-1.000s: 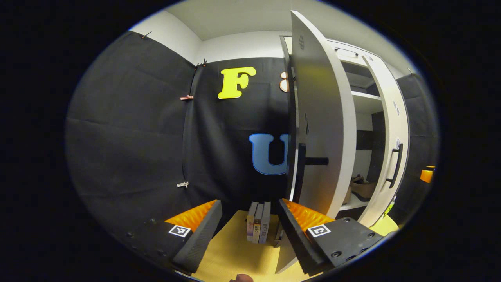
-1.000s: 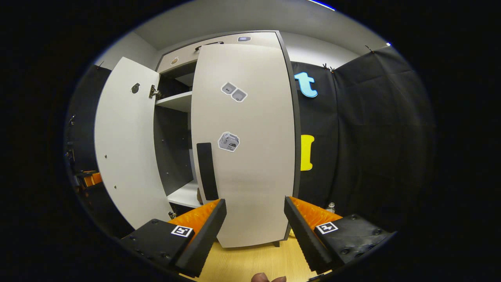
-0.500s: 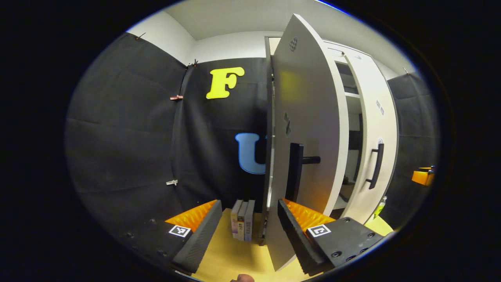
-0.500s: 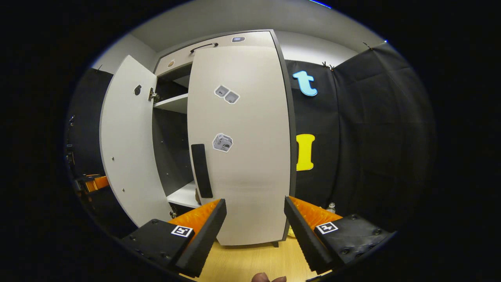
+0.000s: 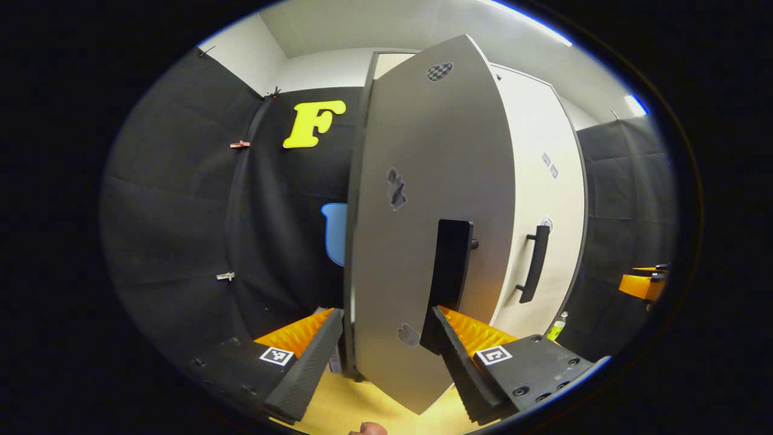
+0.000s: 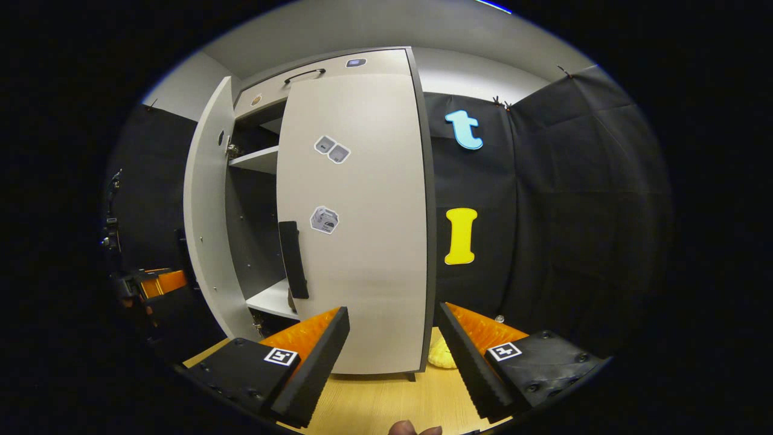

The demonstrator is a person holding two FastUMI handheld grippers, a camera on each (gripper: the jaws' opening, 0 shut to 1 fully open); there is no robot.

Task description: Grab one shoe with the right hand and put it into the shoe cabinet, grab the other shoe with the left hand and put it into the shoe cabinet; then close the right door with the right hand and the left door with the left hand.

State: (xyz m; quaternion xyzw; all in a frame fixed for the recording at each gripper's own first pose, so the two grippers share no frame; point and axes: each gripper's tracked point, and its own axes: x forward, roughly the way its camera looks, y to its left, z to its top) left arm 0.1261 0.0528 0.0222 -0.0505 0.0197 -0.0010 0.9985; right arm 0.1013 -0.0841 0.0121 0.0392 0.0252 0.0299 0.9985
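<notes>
My left gripper (image 5: 386,353) jaws spread wide, holding nothing. My right gripper (image 6: 392,353) same, fingers apart, level, empty. Fingertip (image 6: 401,428) of my hand at bottom edge.

pale grey cabinet doors (image 6: 362,241), black handles (image 6: 293,260); light wood floor (image 6: 386,399); checkered sticker (image 5: 439,71) on left door (image 5: 423,211).

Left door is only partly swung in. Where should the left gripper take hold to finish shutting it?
Use the upright black handle on the left door. It stands off the panel near the free edge, far from the hinge, so leverage looks best. Come from the front, the open left gripper straddling the bar, or simply push beside it.
</notes>
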